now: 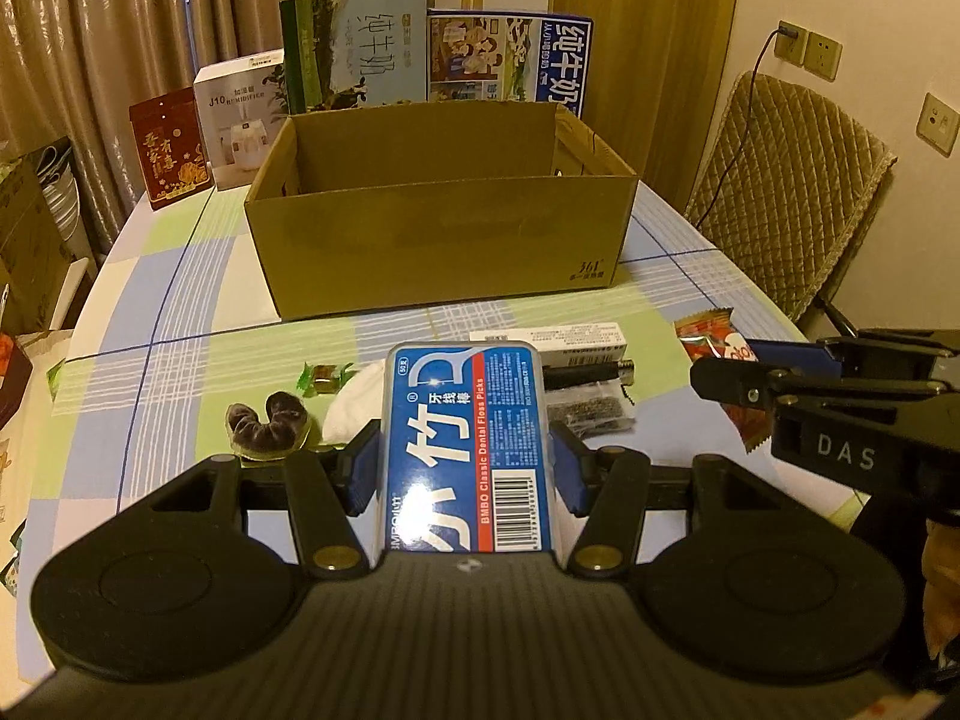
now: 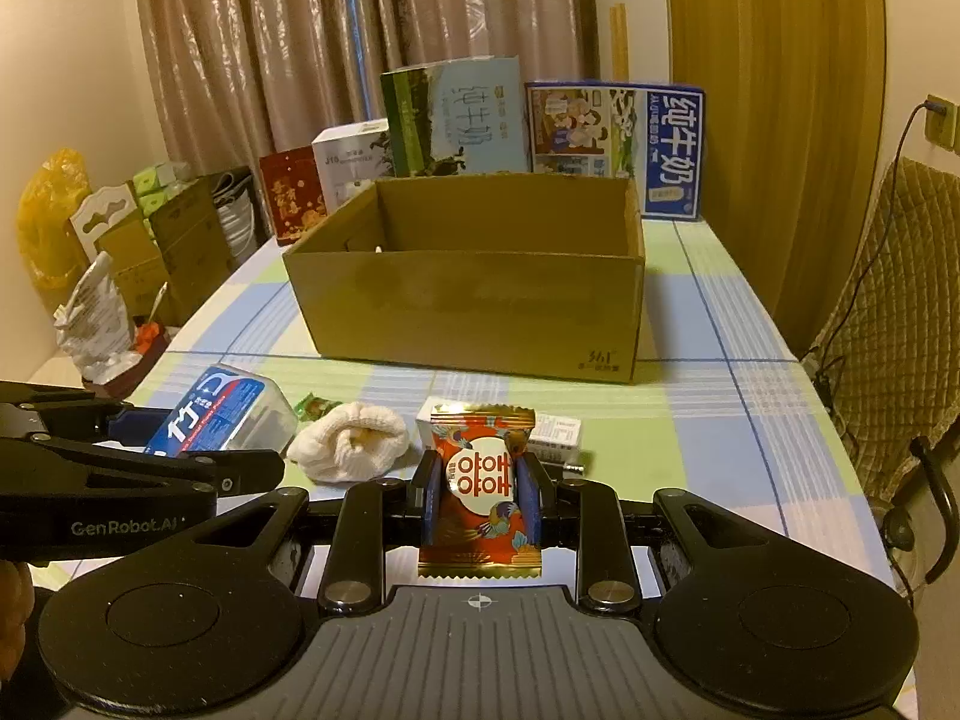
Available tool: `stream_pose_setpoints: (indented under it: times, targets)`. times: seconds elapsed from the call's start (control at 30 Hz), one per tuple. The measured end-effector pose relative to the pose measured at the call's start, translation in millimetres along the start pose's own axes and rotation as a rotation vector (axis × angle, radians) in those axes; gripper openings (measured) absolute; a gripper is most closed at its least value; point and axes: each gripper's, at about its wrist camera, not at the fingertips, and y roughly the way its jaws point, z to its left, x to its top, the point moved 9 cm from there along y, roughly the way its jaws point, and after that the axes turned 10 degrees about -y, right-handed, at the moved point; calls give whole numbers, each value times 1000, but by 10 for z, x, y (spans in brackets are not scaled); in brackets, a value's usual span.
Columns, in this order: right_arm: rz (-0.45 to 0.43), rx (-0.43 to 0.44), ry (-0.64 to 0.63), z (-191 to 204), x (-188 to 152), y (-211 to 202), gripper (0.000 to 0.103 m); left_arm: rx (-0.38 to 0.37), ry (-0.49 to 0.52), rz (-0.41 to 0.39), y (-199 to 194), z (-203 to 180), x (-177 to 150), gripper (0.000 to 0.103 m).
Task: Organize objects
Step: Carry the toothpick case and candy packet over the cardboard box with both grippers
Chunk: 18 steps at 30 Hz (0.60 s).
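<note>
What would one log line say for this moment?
left gripper: holds floss pick box | right gripper: holds red candy packet | cardboard box: open

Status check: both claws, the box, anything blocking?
Left claw gripping dental floss pick case. Right claw shut on red candy packet. Cardboard box open ahead, path clear.

- The cardboard box (image 2: pixel 474 300) shows its near wall to both cameras — most of its floor lies hidden behind that wall.
- Behind the box, the milk cartons (image 1: pixel 432 54) lose their lower parts to its rim.
- In front of the box, the floss pick case (image 1: pixel 465 450) covers part of the white cloth (image 2: pixel 351 444).
- Beside that case, a dark jagged item (image 1: pixel 267 420) — too unclear to name.
</note>
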Motion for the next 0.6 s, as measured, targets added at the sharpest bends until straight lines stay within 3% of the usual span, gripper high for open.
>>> stream_pose_setpoints:
  times: [0.6]
  targets:
    - [7, 12, 5, -210, 317, 247, 24, -5, -9, 1, 209, 41, 316, 52]
